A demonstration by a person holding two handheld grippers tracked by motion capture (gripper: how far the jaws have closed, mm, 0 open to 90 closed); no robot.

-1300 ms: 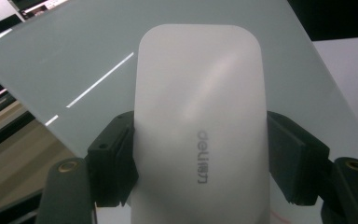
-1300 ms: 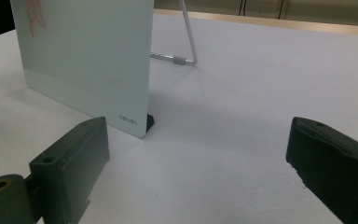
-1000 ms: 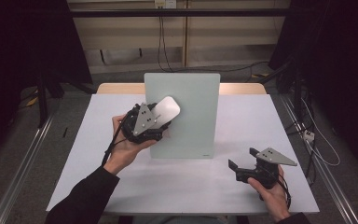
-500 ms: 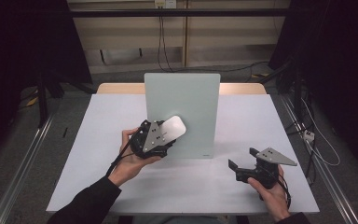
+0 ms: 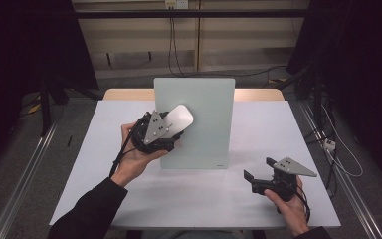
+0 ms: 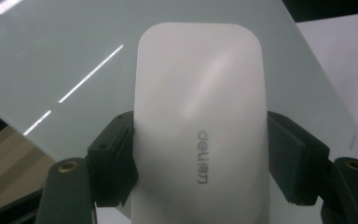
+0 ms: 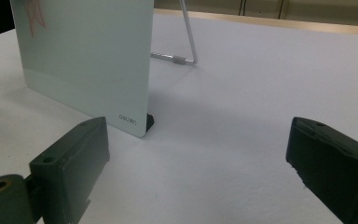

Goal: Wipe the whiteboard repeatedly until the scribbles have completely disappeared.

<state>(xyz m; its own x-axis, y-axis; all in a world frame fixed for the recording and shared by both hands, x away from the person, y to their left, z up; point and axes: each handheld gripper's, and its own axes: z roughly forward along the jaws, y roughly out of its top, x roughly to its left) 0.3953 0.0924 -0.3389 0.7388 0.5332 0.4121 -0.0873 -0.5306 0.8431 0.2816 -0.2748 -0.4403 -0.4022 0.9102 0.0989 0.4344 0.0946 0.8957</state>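
**White eraser held against the glass board**

The left hand-held gripper [image 5: 171, 130] pinches a white eraser [image 6: 200, 126] between its jaws, in front of the upper left part of the pale glass board [image 5: 196, 122] standing on the table [image 5: 278, 129]. Right of the board's lower corner, the right hand-held gripper [image 5: 256, 178] sits low with jaws spread, empty.

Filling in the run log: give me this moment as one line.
left claw: shut on white eraser, at glass board | right claw: open, empty, low over table | board upright on stand
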